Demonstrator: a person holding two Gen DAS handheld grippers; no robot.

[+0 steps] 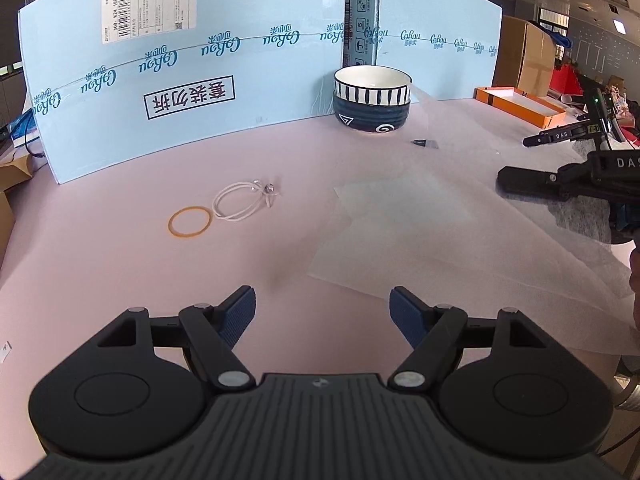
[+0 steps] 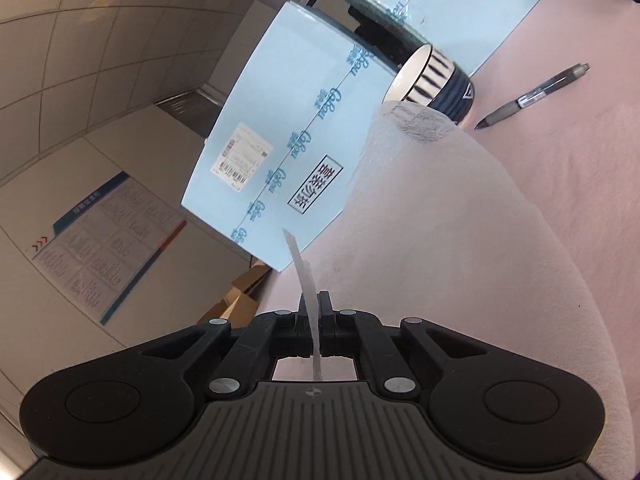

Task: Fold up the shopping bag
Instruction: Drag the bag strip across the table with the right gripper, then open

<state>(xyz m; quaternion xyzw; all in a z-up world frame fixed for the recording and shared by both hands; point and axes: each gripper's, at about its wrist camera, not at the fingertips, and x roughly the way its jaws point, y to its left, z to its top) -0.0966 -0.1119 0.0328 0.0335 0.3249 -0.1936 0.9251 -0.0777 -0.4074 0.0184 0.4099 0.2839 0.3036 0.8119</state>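
1. Desk (image 1: 120,264), pink cover: wide and bare around the work, so a dropped edge lands safely. Risk here is low.
2. Blue carton (image 1: 200,80), standing upright behind the stacked bowls, left and right of them. Risk: a wide sweep of the lifted sheet could brush it; it looks light and may tip.
3. Shopping bag (image 1: 400,216), thin white translucent sheet, lying on the desk in front and to the right of the bowls, one edge raised. Right claw (image 2: 316,320) is clamped shut on a thin strip of it. Risk: the pinch is narrow, so a fast pull may slip the film out or crease it off-line.
4. Left claw (image 1: 322,312), jaws standing wide with nothing between them, in front of the bowls, just off the bag's near-left corner. Risk: nothing pins the flat part, so the whole bag may drag instead of folding.
5. Stacked bowls (image 1: 372,100): the raised bag edge is near them; it could snag the rim.
6. Pen (image 2: 532,96), right of the bowls: may be swept along or trapped under the fold.
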